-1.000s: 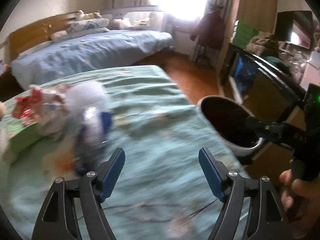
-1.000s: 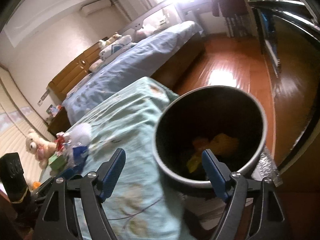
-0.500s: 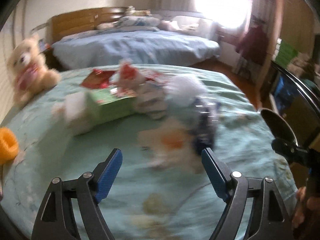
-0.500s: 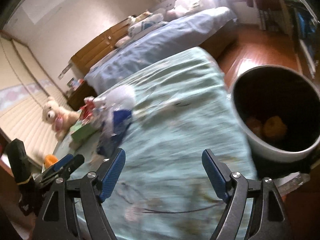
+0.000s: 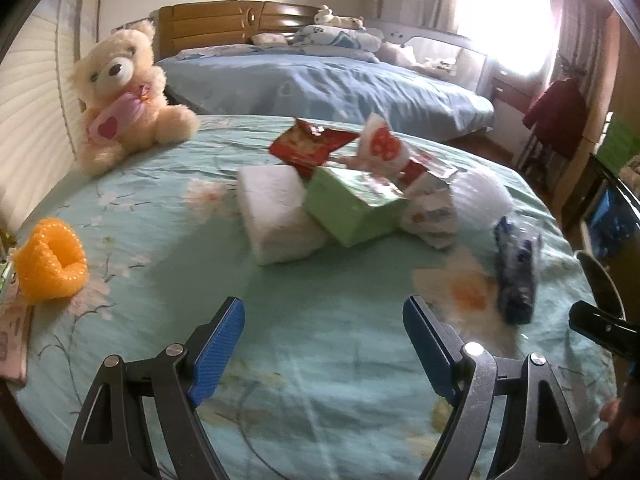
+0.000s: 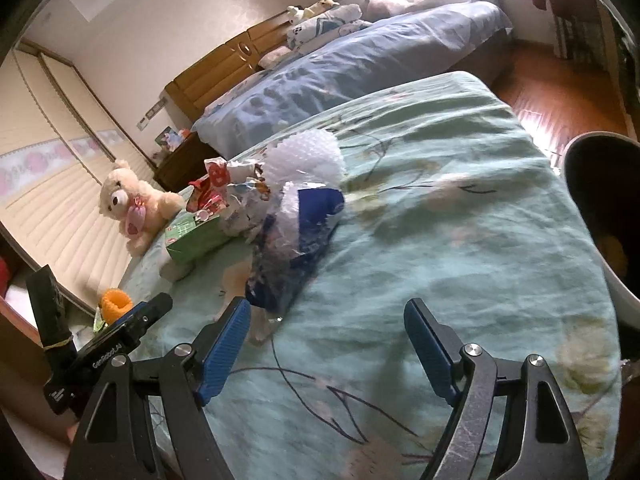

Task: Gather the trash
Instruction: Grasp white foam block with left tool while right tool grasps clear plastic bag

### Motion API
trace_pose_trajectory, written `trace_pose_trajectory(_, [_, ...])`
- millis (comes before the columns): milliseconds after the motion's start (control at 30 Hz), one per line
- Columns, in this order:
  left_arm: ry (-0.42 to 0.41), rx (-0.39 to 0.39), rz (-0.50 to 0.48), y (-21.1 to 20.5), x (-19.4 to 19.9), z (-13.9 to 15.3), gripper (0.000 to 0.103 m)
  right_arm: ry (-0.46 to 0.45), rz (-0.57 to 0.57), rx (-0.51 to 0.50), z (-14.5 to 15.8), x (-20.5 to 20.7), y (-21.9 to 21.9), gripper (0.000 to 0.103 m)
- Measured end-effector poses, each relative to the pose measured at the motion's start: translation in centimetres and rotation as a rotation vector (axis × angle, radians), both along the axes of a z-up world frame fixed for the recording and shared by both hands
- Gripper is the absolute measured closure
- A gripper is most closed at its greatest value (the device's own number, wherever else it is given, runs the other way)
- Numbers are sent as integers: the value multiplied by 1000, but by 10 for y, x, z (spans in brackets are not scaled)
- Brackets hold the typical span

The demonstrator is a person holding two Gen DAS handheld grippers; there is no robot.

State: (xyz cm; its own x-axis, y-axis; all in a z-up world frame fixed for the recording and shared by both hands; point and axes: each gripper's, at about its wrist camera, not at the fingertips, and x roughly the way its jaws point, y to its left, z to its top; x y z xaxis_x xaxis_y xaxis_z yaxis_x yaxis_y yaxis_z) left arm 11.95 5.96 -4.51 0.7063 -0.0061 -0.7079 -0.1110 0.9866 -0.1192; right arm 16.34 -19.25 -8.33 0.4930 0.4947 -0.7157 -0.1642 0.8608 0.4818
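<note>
Swung from the bin to the trash pile, both spread, empty tools, left tool and right tool, now pick; blue wrapper lies nearest.

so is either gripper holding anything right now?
Nothing. Left gripper and right gripper are both open and empty above the pale green floral bedspread.

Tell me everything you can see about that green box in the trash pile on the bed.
The green box is a light green carton, apparently cardboard, with a red and white printed label on its top face. It sits tilted on the teal bedspread, leaning against the white tissue pack on one side and crumpled wrappers on the other. Neither hand-held gripper touches it.
</note>
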Motion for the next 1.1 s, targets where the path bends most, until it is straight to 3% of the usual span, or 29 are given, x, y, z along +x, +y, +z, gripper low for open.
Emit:
trace_pose_trajectory(633, [76,113,30,17,94,-20,24,7,28,-34,-12,40,41,23])
trace_pose_trajectory(667, [74,106,28,19,97,-21,26,2,27,-46,-13,42,43,24])
trace_pose_trajectory(733, [76,75,16,22,100,-24,49,-5,33,-61,-14,43,47,38])
trace_pose_trajectory(767, [76,61,2,24,99,-25,55,3,40,-64,-16,43,48,54])
trace_pose_trajectory(1100, [-12,59,-81,7,59,-13,58,-18,54,-32,-8,21,27,57])
